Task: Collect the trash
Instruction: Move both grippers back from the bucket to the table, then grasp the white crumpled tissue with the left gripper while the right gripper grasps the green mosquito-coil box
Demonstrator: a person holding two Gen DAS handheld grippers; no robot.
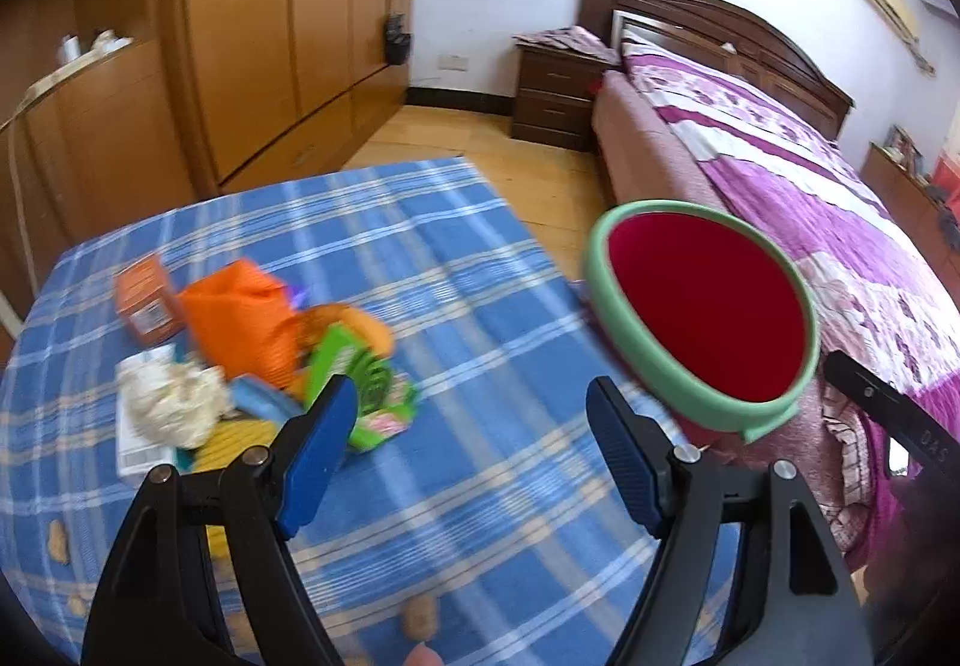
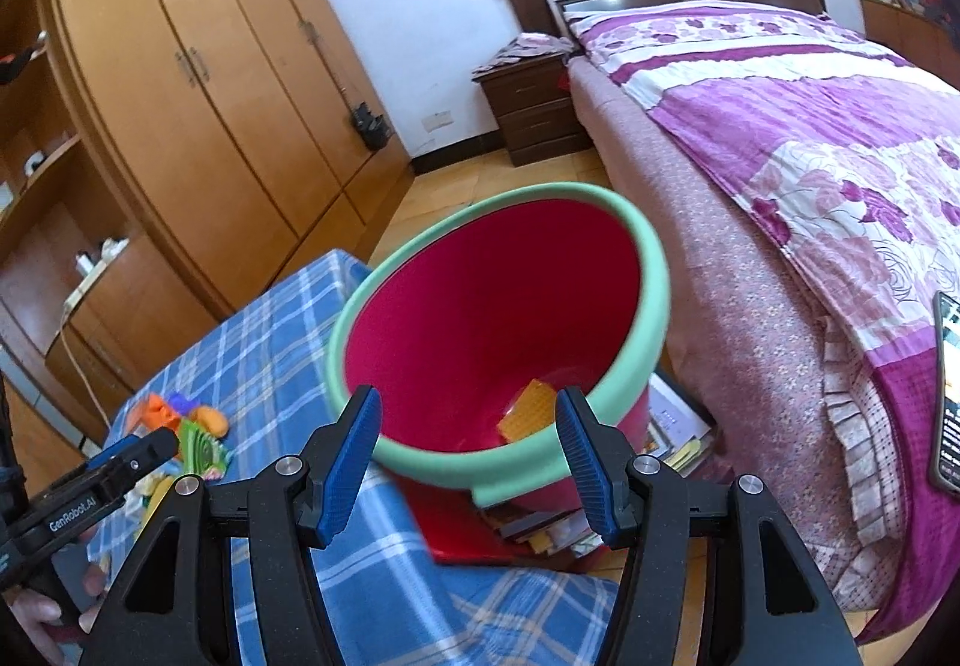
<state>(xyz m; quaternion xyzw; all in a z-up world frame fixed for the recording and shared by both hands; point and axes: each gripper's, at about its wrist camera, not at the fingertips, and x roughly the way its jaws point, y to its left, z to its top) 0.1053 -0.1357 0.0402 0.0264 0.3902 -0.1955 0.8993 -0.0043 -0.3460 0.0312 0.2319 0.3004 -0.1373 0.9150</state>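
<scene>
L tongs: left gripper (image 1: pixel 465 447) hanging over the blue plaid tablecloth (image 1: pixel 456 270), blue pads spread wide, nothing btwn them. Also showing at lower left edge of the right wrist view (image 2: pixel 129 456).

R tongs: right gripper (image 2: pixel 468 459) spread wide too, pinching nothing; sitting just in front of the bin's near rim, pads either side of it, not touching as far as I can tell.

Bin: red wastebasket w/ green rim (image 2: pixel 498 336), (image 1: pixel 702 306), standing off the table's edge, btwn table and bed. Appears tilted in both views. One orange-yellow wrapper (image 2: pixel 528 417) lying at the bottom.

Trash pile: sitting on the tablecloth, well left of the bin, just ahead of the L pad. Blurred, but showing orange bag (image 1: pixel 240 318), small orange box (image 1: pixel 144 303), crumpled white tissue (image 1: pixel 171 405), green packet w/ round pattern (image 1: pixel 360 396), something yellow under it all (image 1: pixel 237 441).

Crumbs: a few tan bits (image 1: pixel 420 618) lying on the cloth near the table's near edge.

Under bin: red tray & stacked books/papers (image 2: pixel 540 528) on the floor by the bin's base.

Bed: purple floral bedspread (image 2: pixel 810 126) right of the bin; phone (image 2: pixel 948 396) lying on it at the frame edge.

Behind bin: dark nightstand (image 2: pixel 528 108), wooden wardrobe (image 2: pixel 198 96) farther left.
</scene>
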